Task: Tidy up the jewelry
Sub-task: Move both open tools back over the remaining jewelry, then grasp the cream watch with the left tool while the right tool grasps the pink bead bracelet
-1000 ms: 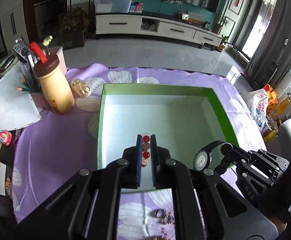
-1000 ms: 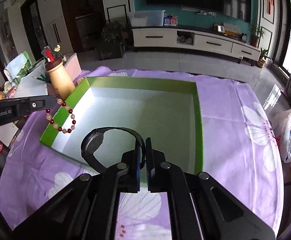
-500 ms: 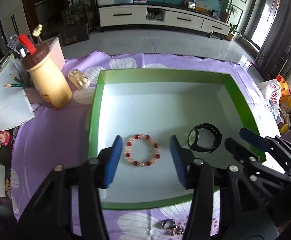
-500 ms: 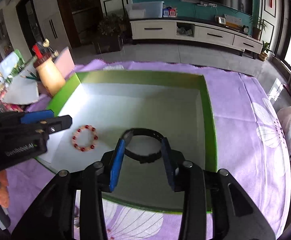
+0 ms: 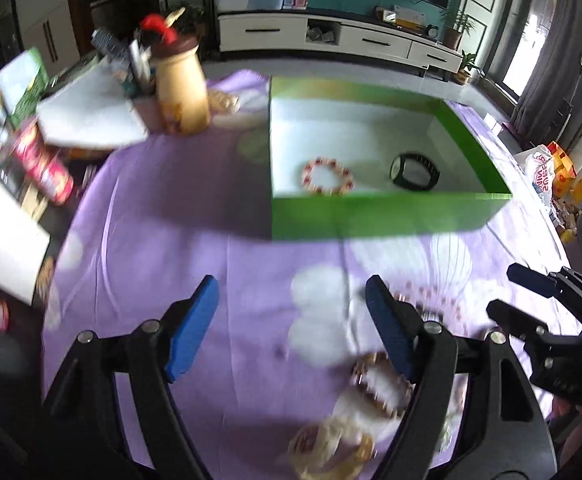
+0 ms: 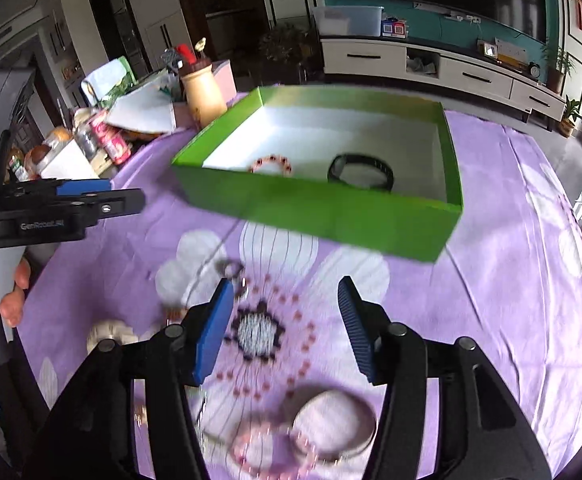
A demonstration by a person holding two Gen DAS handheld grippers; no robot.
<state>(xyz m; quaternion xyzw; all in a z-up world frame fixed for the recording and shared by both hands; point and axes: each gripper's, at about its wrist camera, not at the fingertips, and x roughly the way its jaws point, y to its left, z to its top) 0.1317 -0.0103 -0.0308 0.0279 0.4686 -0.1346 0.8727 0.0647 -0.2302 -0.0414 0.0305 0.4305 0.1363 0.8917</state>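
Bead bracelet (image 5: 327, 176) and black watch (image 5: 414, 171) lie inside the green box (image 5: 387, 216). Left claw (image 5: 291, 328) and right claw (image 6: 285, 326), both empty with jaws opening, hang over loose jewelry (image 6: 311, 432) on the bench cloth, ready for another pick

A: Left wrist view looks forward and down past its own blue pads (image 5: 190, 330), close above the purple cloth (image 5: 163, 200), toward the green box (image 5: 387, 214) farther off.

B: Right wrist view does likewise from the right side, box (image 6: 323, 212) ahead. Both share the box, cloth (image 6: 503, 280) and distant TV cabinet (image 6: 443, 68).
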